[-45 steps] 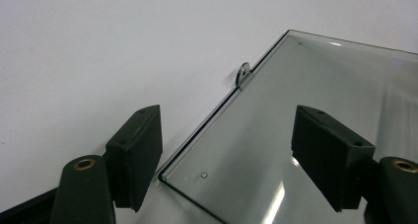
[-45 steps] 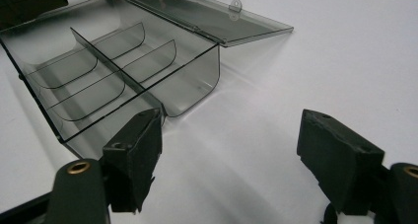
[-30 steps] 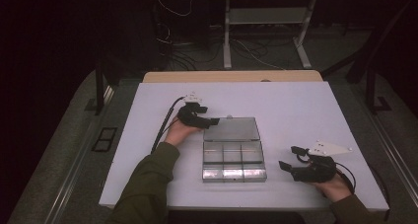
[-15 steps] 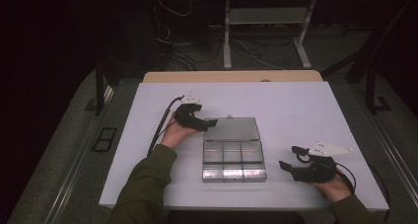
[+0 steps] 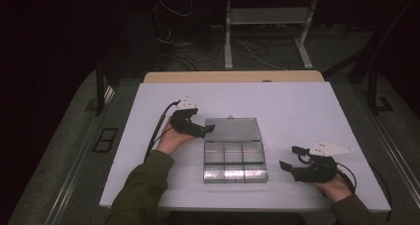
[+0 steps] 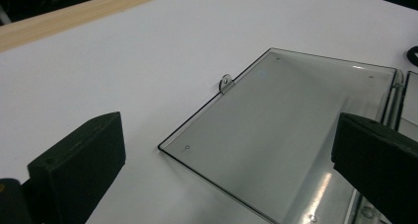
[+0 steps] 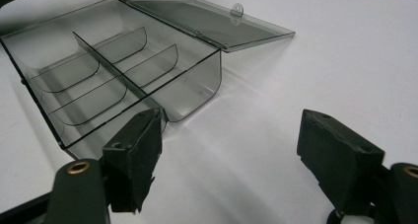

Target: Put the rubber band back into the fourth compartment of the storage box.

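White tabletop (image 5: 297, 111), clear compartment box (image 5: 235, 160) dead centre, lid (image 5: 233, 130) flat open at 12 o'clock. Left gripper (image 5: 205, 130) fingers just opening, empty; right gripper (image 5: 289, 158) fingers apart, empty. Looks light, rigid, slippery; grab lid tab (image 6: 225, 82).

Clear compartment box (image 5: 234, 158) lid open on white table (image 5: 297, 111), left tool (image 5: 205, 130) beside lid, right tool (image 5: 288, 158) apart

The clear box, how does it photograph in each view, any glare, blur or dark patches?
High view: dim overall, black surroundings, with bright glare along the near compartments of the box. Left gripper view: the lid is sharp with a pale streak of glare, while the near fingers look soft. Right gripper view: evenly lit, with a faint shadow under the lid.
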